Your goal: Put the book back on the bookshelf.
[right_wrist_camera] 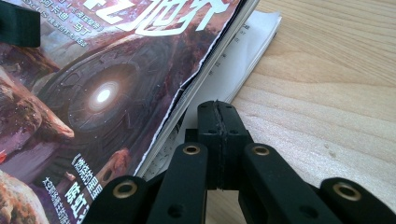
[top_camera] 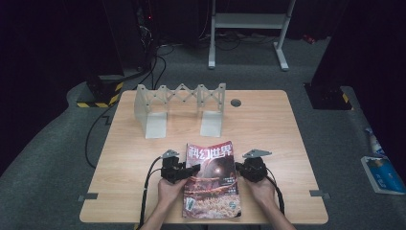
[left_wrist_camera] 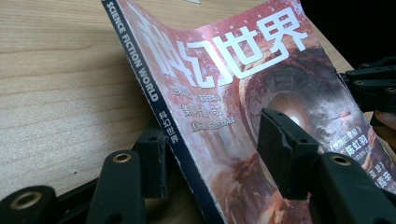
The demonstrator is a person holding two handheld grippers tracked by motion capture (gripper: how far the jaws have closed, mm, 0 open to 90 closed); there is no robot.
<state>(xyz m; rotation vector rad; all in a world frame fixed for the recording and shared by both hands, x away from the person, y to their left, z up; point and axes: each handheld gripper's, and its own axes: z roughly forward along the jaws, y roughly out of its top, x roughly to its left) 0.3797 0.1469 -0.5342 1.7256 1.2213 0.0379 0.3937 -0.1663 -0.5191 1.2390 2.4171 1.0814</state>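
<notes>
The magazine [top_camera: 211,179] lies on the table [top_camera: 268,124] between the two grippers. The left gripper [left_wrist_camera: 212,154] straddles its spine edge with jaws apart, one under and one over the cover, pads not pressing. The right gripper [right_wrist_camera: 217,140] is closed, empty, its tip at the loose page edges. The step looks like opening the magazine; next, the right tip must slip under the cover. A folding rack [top_camera: 179,112] stands well beyond, out of the way.

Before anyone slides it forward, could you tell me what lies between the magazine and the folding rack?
Only bare tabletop lies between the magazine and the folding rack, as the high view shows.
</notes>
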